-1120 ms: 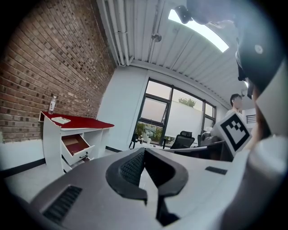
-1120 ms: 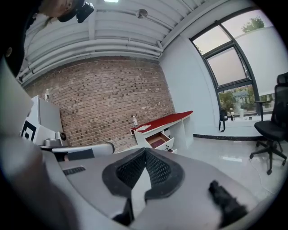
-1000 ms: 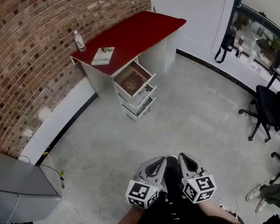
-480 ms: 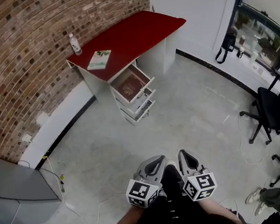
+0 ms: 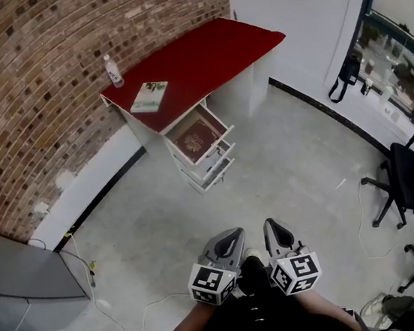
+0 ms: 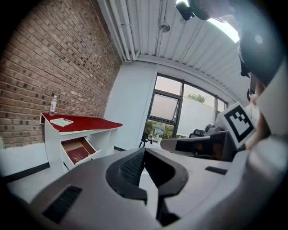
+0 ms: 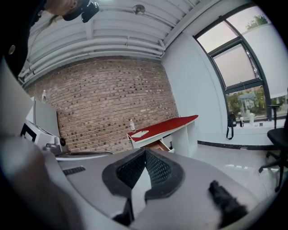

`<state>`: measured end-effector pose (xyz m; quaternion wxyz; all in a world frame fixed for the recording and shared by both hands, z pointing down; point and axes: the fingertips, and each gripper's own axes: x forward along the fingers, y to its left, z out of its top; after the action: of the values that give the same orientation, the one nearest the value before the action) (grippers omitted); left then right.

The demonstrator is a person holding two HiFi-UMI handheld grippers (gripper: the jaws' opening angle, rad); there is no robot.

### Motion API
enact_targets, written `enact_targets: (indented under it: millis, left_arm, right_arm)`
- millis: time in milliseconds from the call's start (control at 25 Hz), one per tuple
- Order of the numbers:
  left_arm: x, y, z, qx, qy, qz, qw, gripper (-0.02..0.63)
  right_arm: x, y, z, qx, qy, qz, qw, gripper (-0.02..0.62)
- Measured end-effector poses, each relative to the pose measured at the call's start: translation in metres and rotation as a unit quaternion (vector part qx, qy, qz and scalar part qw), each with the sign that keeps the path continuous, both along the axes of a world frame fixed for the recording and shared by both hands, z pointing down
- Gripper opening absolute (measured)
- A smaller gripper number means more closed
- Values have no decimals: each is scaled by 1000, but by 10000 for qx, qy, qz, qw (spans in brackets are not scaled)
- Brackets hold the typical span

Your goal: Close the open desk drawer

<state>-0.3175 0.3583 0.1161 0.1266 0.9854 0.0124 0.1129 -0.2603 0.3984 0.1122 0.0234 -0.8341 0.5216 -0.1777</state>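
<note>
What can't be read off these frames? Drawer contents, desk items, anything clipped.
- Contents of the top drawer: something flat and dark red, too small in the head view and left gripper view to identify.
- How far out the lower drawers stand: too small in the head view to tell.
- Label on the bottle and cover print of the book: too small in every view.
- The office chair: cut off by the head view's right edge.

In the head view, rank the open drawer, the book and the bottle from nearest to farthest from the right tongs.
1. Open drawer, under the desktop, nearest the right tongs.
2. Book, on the desktop.
3. Bottle, far corner by the wall.
</note>
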Motion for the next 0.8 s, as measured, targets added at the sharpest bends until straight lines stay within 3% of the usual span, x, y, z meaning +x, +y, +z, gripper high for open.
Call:
enact_targets:
  millis: [800]
  left_arm:
    - [82, -33, 8, -148, -27, -775, 9969, 9]
  right_arm:
    - [106, -11, 1, 257, -81, -36, 9996, 6]
